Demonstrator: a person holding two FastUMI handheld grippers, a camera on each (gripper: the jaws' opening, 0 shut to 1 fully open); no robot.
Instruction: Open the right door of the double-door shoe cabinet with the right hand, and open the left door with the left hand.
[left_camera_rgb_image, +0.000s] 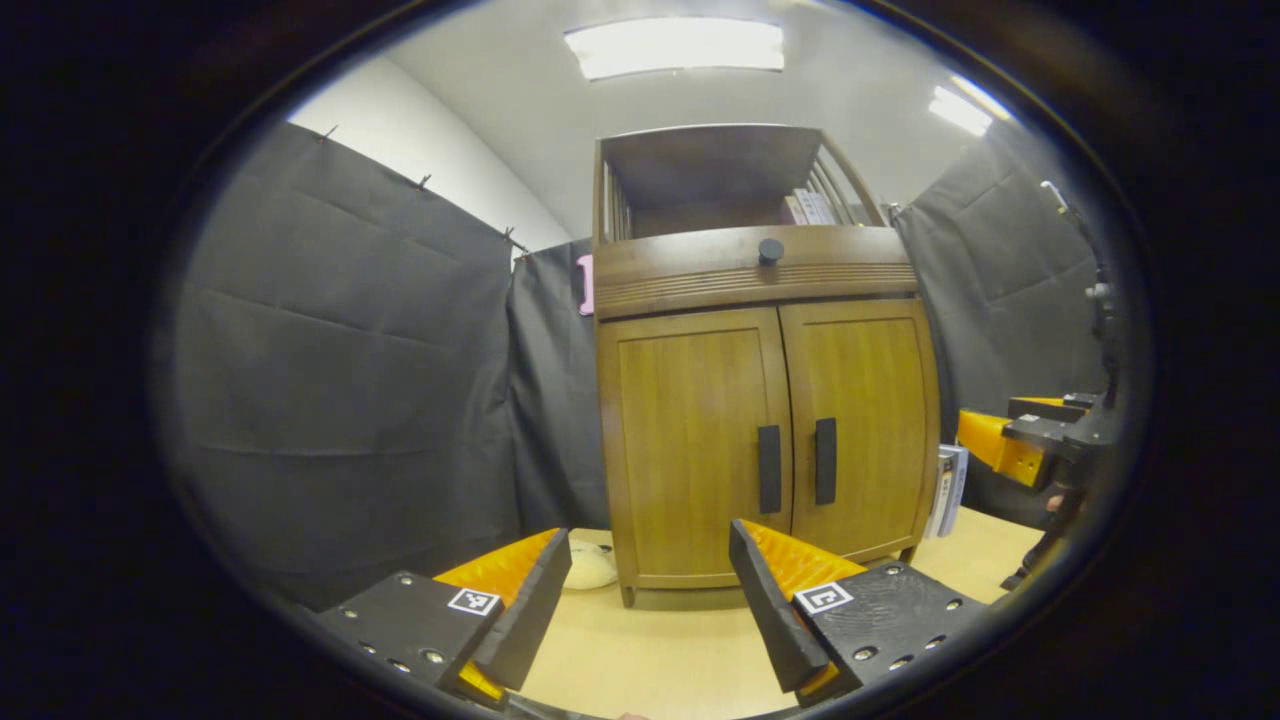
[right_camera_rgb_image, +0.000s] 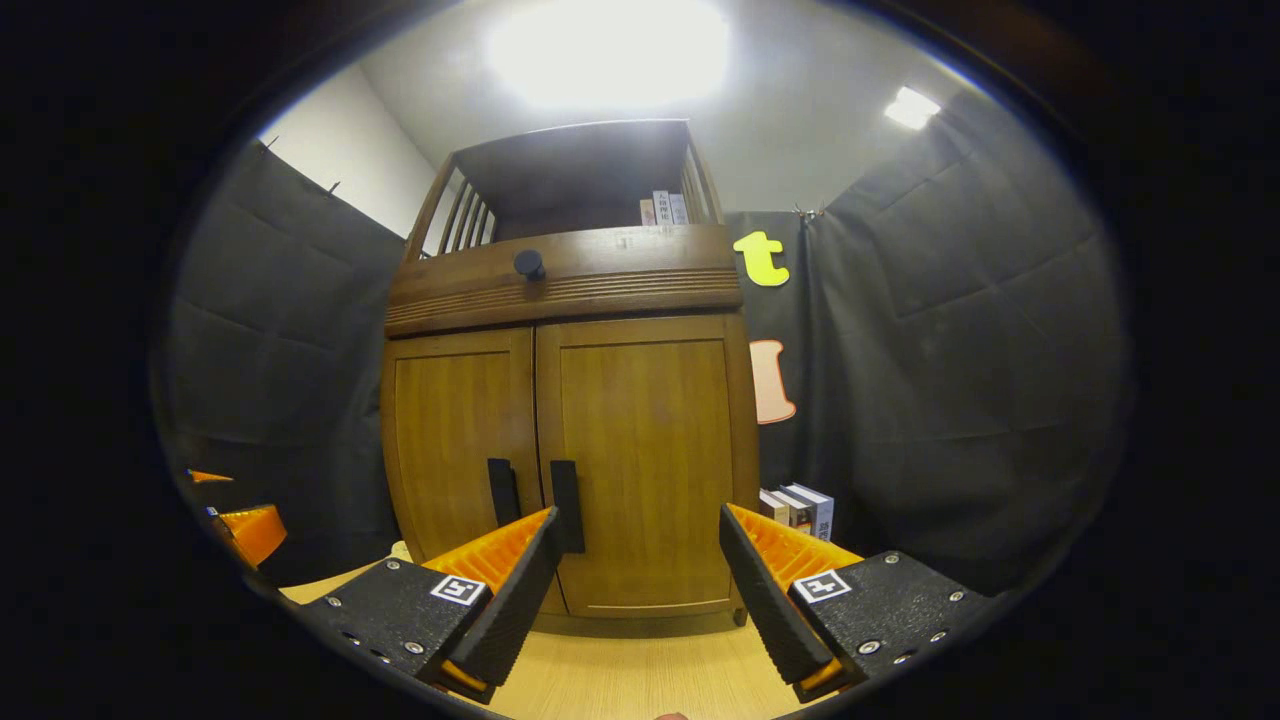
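Note:
A brown wooden shoe cabinet (left_camera_rgb_image: 760, 440) stands ahead on a light wooden surface, both doors closed. Its left door (left_camera_rgb_image: 690, 440) and right door (left_camera_rgb_image: 860, 430) each carry a black vertical handle (left_camera_rgb_image: 768, 468) (left_camera_rgb_image: 825, 460) by the middle seam. My left gripper (left_camera_rgb_image: 650, 565) is open, short of the cabinet, facing the left door. In the right gripper view the same cabinet (right_camera_rgb_image: 570, 450) shows closed, with the right door (right_camera_rgb_image: 645, 460) and its handle (right_camera_rgb_image: 566, 505). My right gripper (right_camera_rgb_image: 640, 550) is open, in front of the right door, apart from it. The right gripper (left_camera_rgb_image: 1010, 440) also appears at the far right of the left gripper view.
A drawer with a round black knob (left_camera_rgb_image: 770, 250) and an open shelf with books (left_camera_rgb_image: 810, 207) sit above the doors. Several books (right_camera_rgb_image: 800, 508) lean by the cabinet's right side. A pale small object (left_camera_rgb_image: 590, 566) lies at its left foot. Black cloth walls surround the booth.

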